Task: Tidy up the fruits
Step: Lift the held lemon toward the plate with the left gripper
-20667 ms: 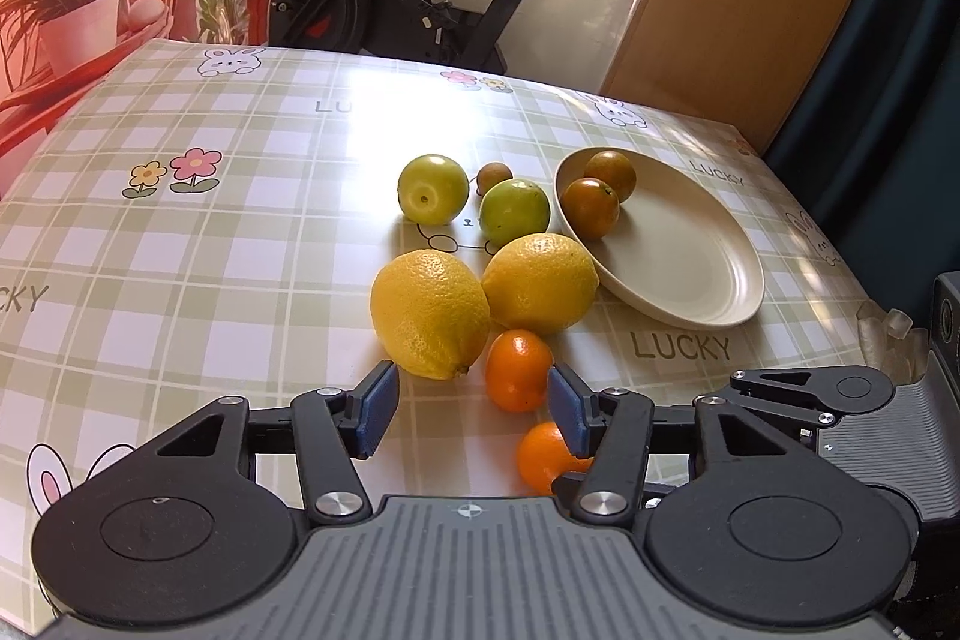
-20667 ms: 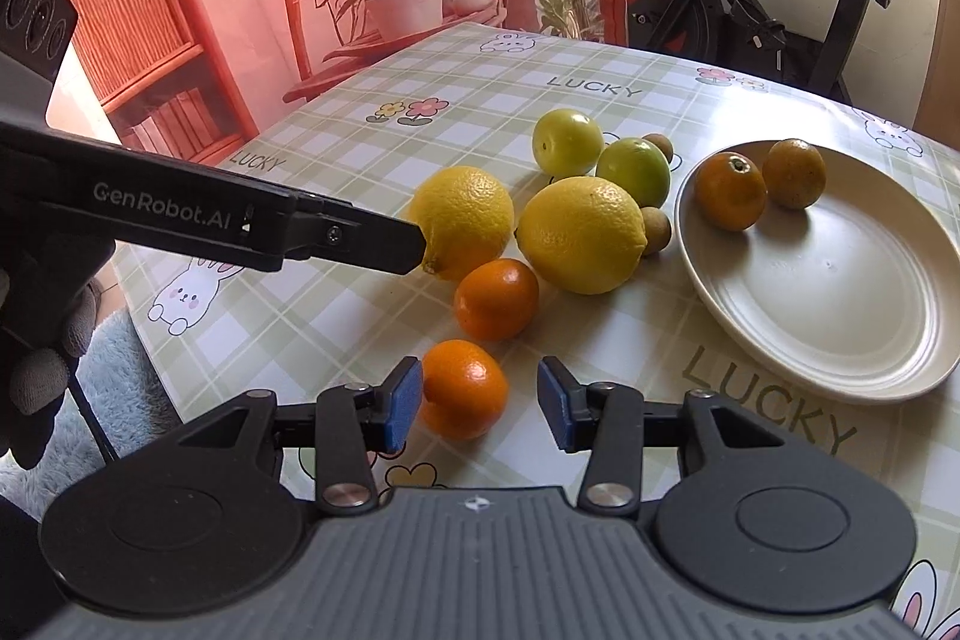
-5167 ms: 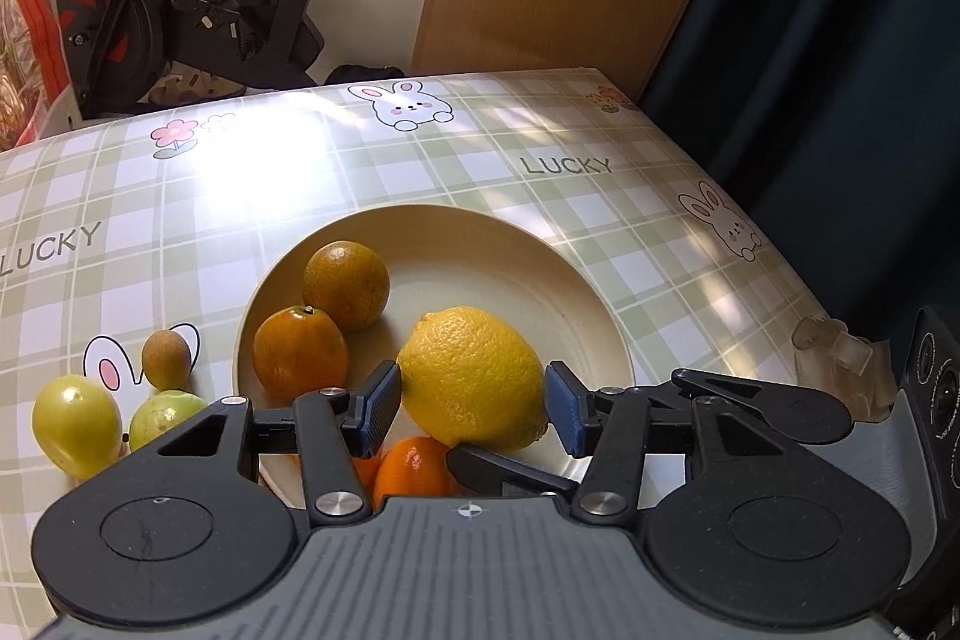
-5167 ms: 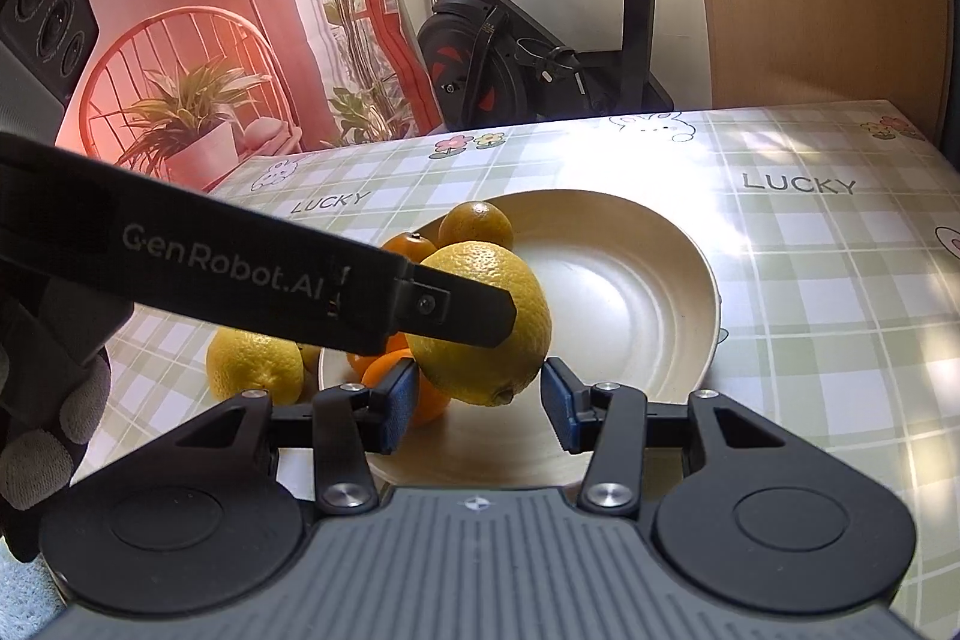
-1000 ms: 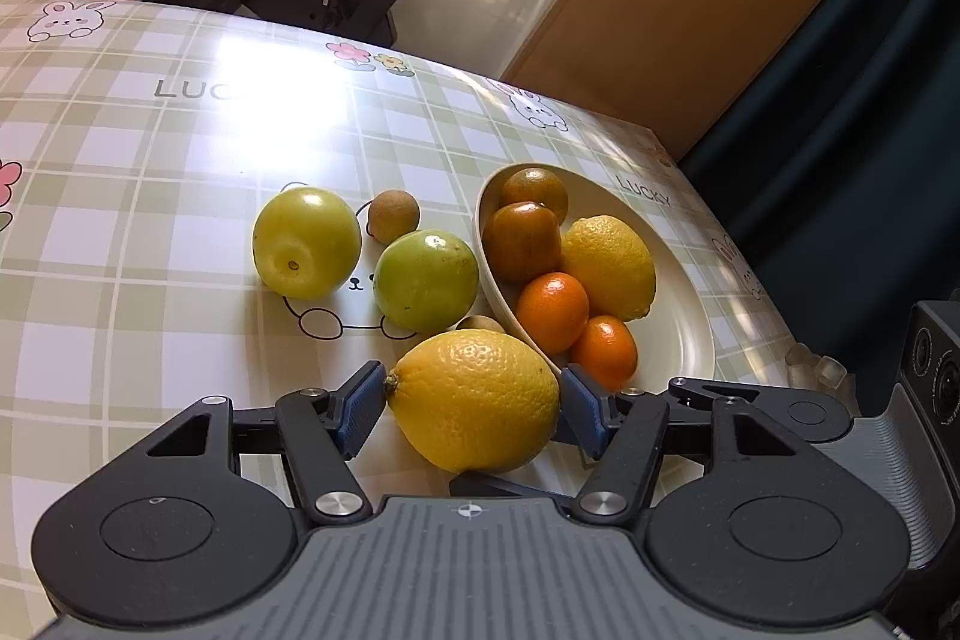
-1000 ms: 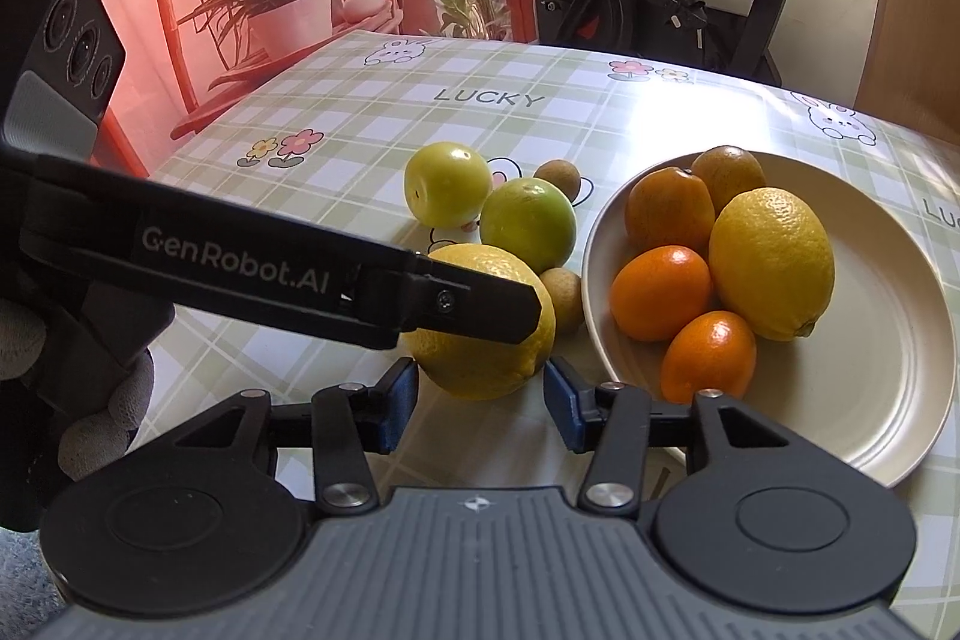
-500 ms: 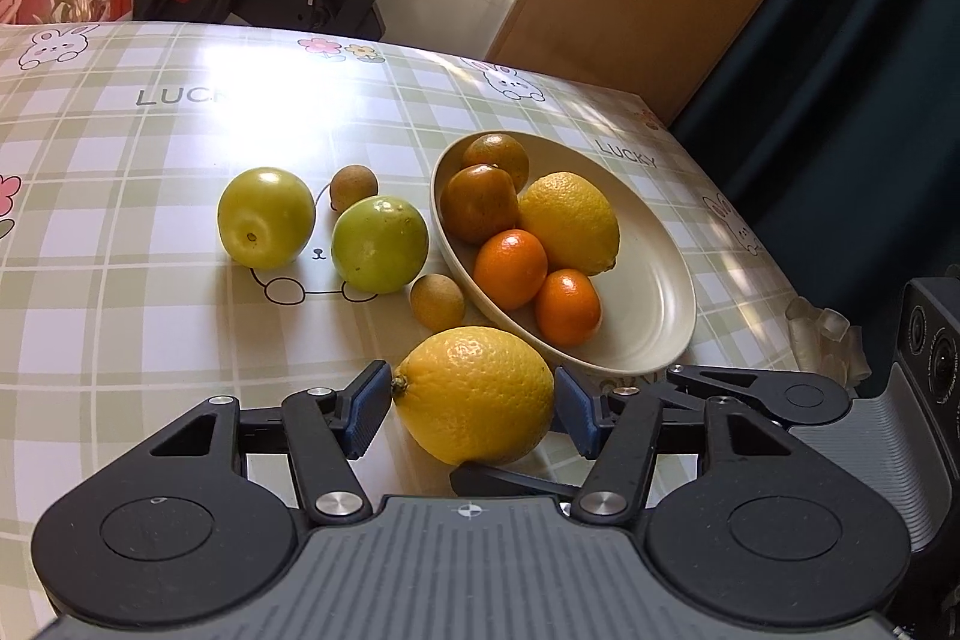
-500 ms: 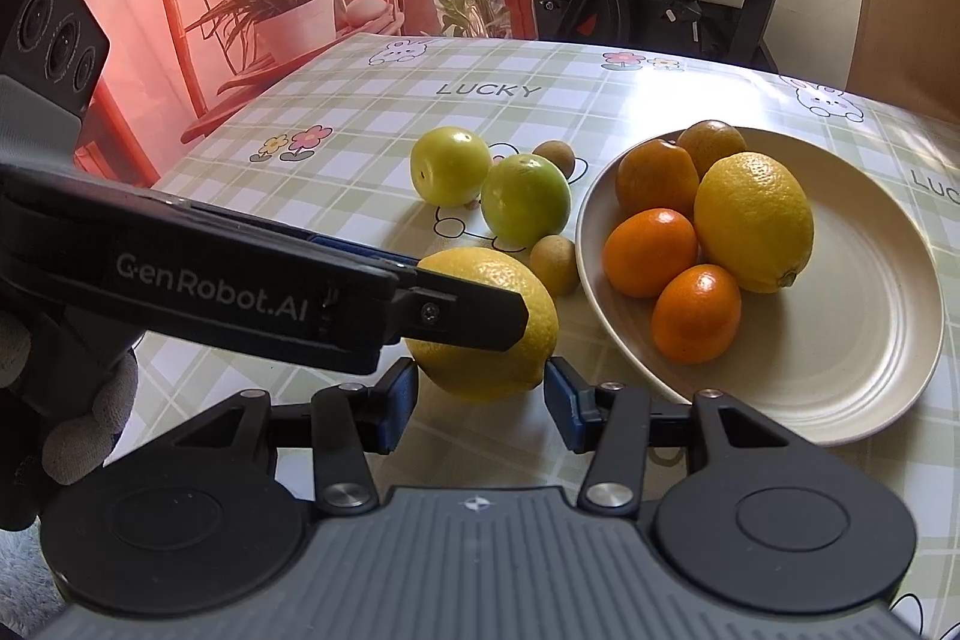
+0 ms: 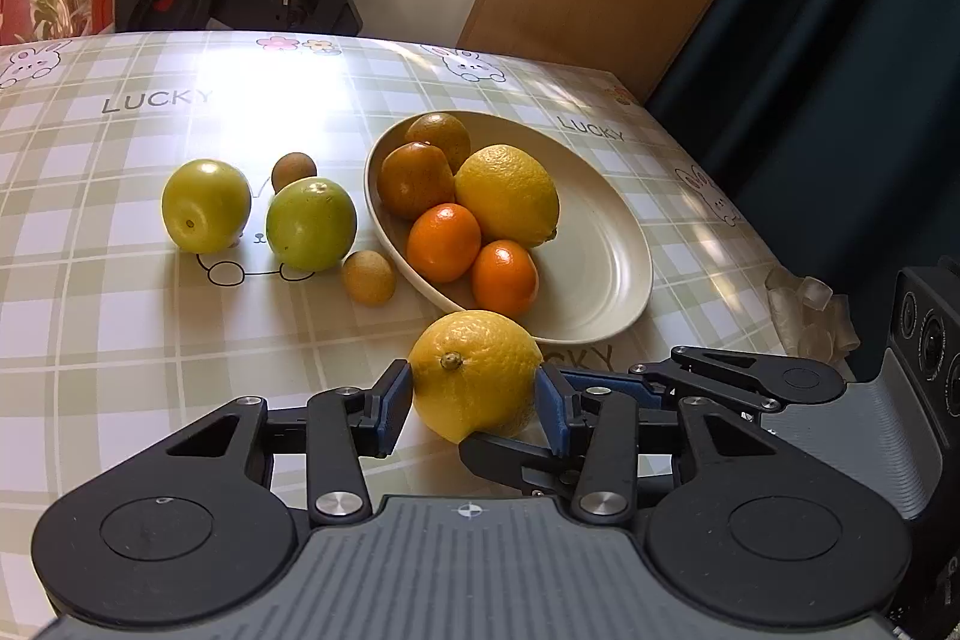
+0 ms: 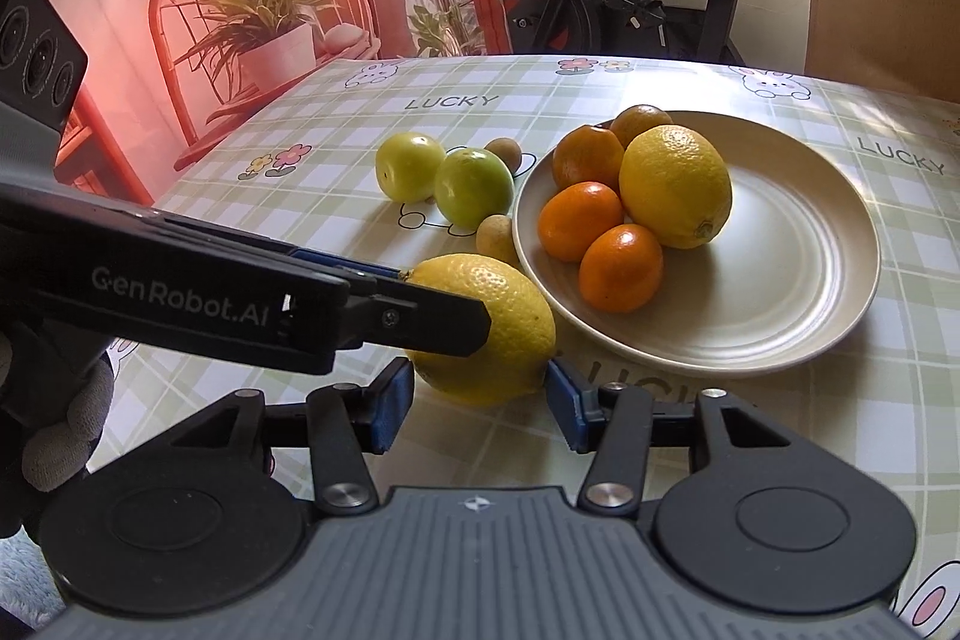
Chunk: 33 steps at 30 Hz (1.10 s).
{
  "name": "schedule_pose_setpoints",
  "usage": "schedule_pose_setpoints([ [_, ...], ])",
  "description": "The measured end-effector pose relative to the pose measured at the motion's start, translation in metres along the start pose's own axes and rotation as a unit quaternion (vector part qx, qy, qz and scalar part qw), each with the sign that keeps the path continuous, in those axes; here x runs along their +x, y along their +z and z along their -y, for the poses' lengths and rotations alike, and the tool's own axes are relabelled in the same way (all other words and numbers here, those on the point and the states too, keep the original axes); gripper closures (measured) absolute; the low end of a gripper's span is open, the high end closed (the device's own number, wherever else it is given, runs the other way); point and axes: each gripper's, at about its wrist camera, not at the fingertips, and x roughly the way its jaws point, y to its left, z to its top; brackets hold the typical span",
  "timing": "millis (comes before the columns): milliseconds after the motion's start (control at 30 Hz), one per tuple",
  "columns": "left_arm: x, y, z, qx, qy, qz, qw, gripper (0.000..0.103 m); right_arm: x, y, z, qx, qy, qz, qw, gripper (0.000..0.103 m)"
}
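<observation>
Left tool (image 9: 474,403) closing on the loose lemon (image 9: 477,376), blue pads (image 9: 396,403) against both flanks, fruit just in front of the plate (image 9: 606,274) above the tabletop (image 9: 120,316). Right tool (image 10: 480,409) partly open around the same lemon (image 10: 510,334); right pad looks to touch the rind, left pad slightly apart (grip not certain).

Against a second ago: lemon off its spot beside the small brown fruits and nearer the plate's near rim; left pads, then apart from the rind, now pressed on it.

Count: two lemons, one in the tools and one (image 9: 507,196) on the plate; two bright oranges (image 9: 444,241) and two darker oranges (image 9: 417,178) on the plate; two green round fruits (image 9: 311,223) and two small brown fruits (image 9: 368,277) on the tabletop, left of the plate.
</observation>
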Motion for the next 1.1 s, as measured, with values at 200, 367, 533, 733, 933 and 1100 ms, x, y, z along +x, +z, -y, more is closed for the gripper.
schedule_pose_setpoints([
  [200,-0.004,0.0,0.006,0.006,0.005,-0.002,1.0,0.057,-0.004,-0.003,0.005,0.01,-0.002,0.008,1.0,0.047],
  [367,-0.004,0.001,0.01,0.011,0.006,-0.003,0.9999,0.057,-0.003,-0.001,0.003,0.003,-0.004,0.014,1.0,0.043],
  [533,-0.003,-0.001,0.011,0.011,0.009,0.0,0.9999,0.057,0.002,-0.002,-0.002,-0.007,-0.012,0.015,1.0,0.041],
  [733,-0.002,-0.002,0.014,0.012,0.017,-0.001,0.9998,0.057,0.004,-0.003,-0.001,-0.007,-0.014,0.016,1.0,0.042],
  [933,-0.005,0.0,0.023,0.014,0.021,-0.005,0.9997,0.057,0.0,-0.004,0.004,0.007,-0.007,0.016,1.0,0.042],
  [1100,-0.009,0.005,0.033,0.035,0.018,0.005,0.9992,0.057,-0.012,-0.004,0.008,0.019,-0.005,0.031,0.999,0.042],
])
